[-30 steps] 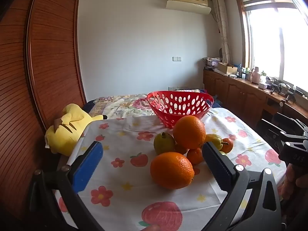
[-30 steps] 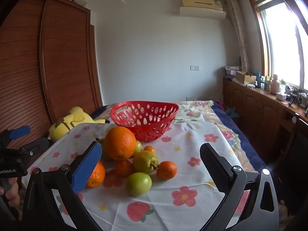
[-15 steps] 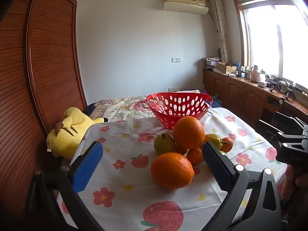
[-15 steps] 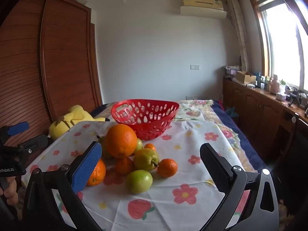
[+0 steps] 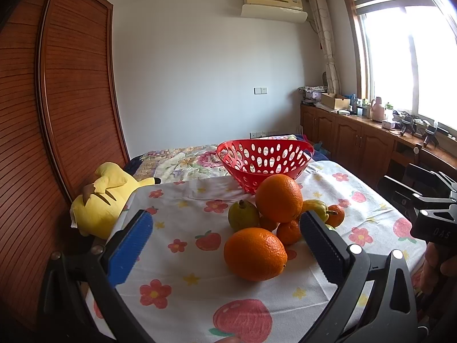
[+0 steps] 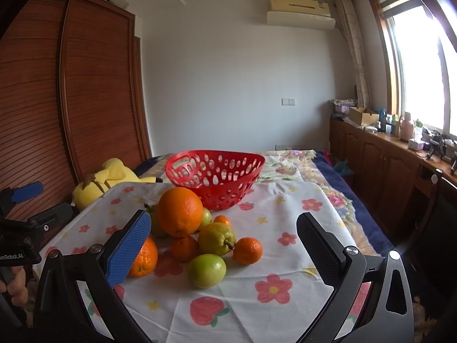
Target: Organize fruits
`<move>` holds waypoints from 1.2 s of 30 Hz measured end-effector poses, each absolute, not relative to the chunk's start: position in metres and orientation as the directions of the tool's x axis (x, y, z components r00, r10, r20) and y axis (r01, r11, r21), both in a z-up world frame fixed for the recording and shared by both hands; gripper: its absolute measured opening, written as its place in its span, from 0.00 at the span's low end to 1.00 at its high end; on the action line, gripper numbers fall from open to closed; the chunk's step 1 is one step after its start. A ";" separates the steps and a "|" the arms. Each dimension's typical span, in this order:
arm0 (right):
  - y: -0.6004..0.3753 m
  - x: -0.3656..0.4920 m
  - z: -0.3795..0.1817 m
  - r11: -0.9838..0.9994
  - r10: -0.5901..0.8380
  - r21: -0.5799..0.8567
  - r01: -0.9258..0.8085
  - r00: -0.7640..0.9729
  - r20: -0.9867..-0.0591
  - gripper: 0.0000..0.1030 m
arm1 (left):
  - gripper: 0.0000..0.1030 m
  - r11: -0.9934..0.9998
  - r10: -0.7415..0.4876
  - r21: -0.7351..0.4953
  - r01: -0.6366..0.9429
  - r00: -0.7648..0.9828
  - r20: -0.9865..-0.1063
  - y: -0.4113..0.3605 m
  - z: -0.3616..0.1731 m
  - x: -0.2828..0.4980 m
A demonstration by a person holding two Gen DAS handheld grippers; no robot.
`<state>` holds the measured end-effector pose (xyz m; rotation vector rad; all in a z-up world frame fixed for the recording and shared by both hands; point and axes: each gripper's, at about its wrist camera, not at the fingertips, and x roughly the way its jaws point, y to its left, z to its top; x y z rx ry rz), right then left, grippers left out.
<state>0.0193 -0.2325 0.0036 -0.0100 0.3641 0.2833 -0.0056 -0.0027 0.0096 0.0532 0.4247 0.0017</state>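
A pile of fruit lies on a flowered cloth in front of an empty red basket (image 5: 265, 163) (image 6: 214, 171). In the left wrist view a large orange (image 5: 255, 253) is nearest, with a second large orange (image 5: 279, 198), a green pear (image 5: 242, 215) and small tangerines behind. In the right wrist view the big orange (image 6: 180, 211) tops the pile, with a yellow pear (image 6: 216, 238), a green apple (image 6: 206, 270) and a tangerine (image 6: 247, 250) in front. My left gripper (image 5: 225, 237) and right gripper (image 6: 222, 243) are open and empty, short of the fruit.
A yellow plush toy (image 5: 105, 197) lies at the table's left edge beside a wooden wardrobe (image 5: 57, 114). A bed with a floral cover (image 5: 182, 163) is behind the table. Low cabinets (image 6: 385, 165) run along the right wall under the window.
Both grippers have tilted and drawn back slightly, so the fruit sits a little higher in view. Both stay open. No fruit has moved.
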 end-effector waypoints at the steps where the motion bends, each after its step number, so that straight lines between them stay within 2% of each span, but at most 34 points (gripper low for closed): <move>1: -0.232 0.019 0.004 0.961 0.271 0.040 -0.275 0.896 -0.352 1.00 | 1.00 0.999 0.012 0.052 0.011 0.912 -0.411 -0.003 0.010 -0.006; 36: -0.232 0.017 0.007 0.960 0.272 0.039 -0.276 0.897 -0.349 1.00 | 1.00 0.998 0.009 0.061 0.016 0.924 -0.383 -0.006 0.016 -0.012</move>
